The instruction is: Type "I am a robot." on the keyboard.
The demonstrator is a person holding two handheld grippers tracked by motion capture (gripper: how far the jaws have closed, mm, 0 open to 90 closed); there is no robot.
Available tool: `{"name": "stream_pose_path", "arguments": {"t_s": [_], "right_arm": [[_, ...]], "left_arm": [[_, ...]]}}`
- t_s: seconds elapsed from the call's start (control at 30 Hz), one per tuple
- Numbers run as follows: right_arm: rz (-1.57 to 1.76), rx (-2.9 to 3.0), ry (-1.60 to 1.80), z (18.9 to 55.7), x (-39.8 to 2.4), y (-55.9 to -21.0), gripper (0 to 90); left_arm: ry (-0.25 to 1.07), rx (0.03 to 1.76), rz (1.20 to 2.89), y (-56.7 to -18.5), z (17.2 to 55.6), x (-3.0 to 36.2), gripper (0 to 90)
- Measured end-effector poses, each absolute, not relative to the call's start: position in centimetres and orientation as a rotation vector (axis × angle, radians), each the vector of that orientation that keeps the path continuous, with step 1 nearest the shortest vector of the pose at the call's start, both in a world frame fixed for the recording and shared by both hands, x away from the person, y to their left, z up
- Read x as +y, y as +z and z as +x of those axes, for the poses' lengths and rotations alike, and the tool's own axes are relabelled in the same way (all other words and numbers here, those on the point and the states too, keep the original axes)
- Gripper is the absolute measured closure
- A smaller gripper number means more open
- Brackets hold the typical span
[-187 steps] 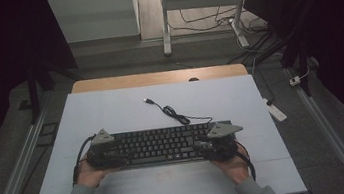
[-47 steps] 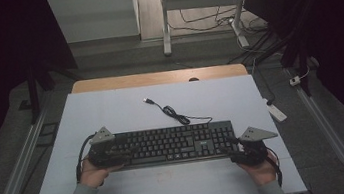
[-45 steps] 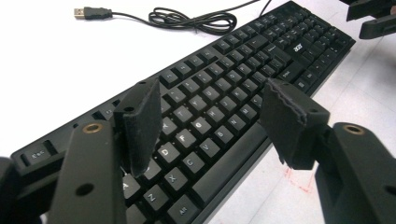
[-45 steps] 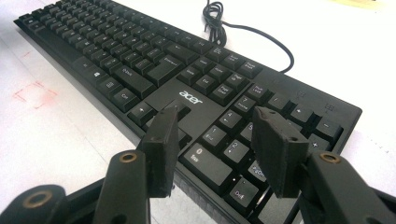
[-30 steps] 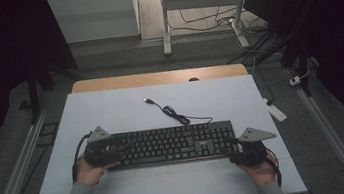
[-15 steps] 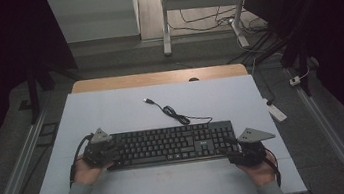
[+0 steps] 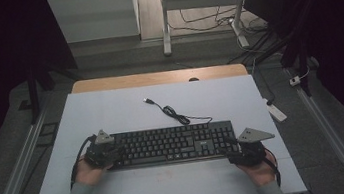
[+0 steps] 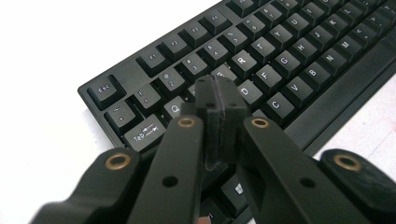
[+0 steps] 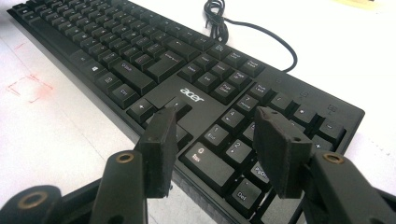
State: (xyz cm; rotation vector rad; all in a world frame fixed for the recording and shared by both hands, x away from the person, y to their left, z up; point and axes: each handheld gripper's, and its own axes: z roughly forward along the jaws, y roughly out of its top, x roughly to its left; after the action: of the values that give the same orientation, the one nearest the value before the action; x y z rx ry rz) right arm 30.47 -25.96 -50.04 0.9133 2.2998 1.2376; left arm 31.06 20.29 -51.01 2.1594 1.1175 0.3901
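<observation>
A black Acer keyboard (image 7: 171,145) lies across the white table, its cable (image 7: 172,113) curling away toward the back. My left gripper (image 7: 112,153) is over the keyboard's left end. In the left gripper view its jaws (image 8: 219,88) are shut together with nothing between them, just above the letter keys (image 8: 289,56) near Q and Tab. My right gripper (image 7: 240,149) is at the keyboard's front right corner. In the right gripper view it (image 9: 215,114) stands open over the number pad (image 9: 243,140), its pads clear of the keys.
A white sheet (image 7: 111,110) covers the table, with a wooden strip (image 7: 157,77) at its back edge. Faint red marks (image 9: 28,88) lie in front of the keyboard. A white block (image 7: 275,112) sits off the table's right side. Desk legs and cables stand on the floor beyond.
Since the oldest frame my right gripper has left the keyboard's right end and dropped to its front right corner. Over the last second both hands have barely shifted.
</observation>
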Motion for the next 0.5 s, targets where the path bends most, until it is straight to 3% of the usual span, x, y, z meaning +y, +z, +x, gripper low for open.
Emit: {"name": "stream_pose_path", "arguments": {"t_s": [0.5], "right_arm": [[0.922, 2.298, 1.227, 30.49, -26.02, -50.07, 49.6]], "left_arm": [[0.394, 1.137, 2.197, -51.58, 31.26, 20.11, 88.3]]}}
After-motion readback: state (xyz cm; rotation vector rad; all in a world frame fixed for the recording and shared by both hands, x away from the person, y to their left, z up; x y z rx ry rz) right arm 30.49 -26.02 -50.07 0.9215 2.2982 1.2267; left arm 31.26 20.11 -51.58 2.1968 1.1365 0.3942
